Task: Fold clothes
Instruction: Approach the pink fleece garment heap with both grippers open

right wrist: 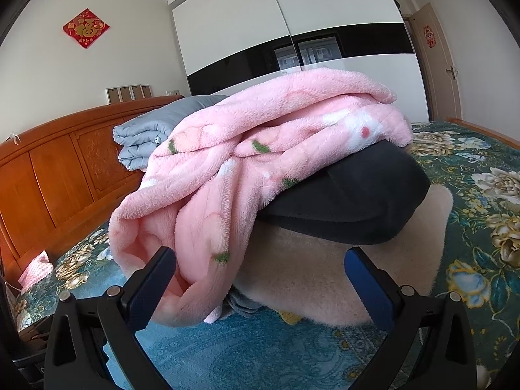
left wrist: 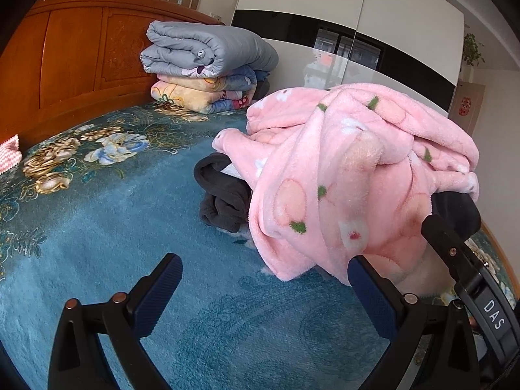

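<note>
Left hand-held gripper (left wrist: 265, 273) released, jaws spread over the teal floral bedspread (left wrist: 113, 227), empty. Right hand-held gripper (right wrist: 260, 269) also released, jaws wide apart, pink fleece garment with green-and-white print (right wrist: 260, 149) between and above them, draped over a black fleece garment (right wrist: 351, 201) and a cream plush piece (right wrist: 308, 276) on the bed.

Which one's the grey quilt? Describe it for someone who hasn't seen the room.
Start at the carved wooden headboard at the head of the bed. Against it stands a stack of folded bedding; the grey quilt is the top layer, folded thick and puffy. It is plain grey, while the blanket under it is peach and blue with a printed pattern, and the pink fleece garment lies apart, nearer the grippers.
</note>
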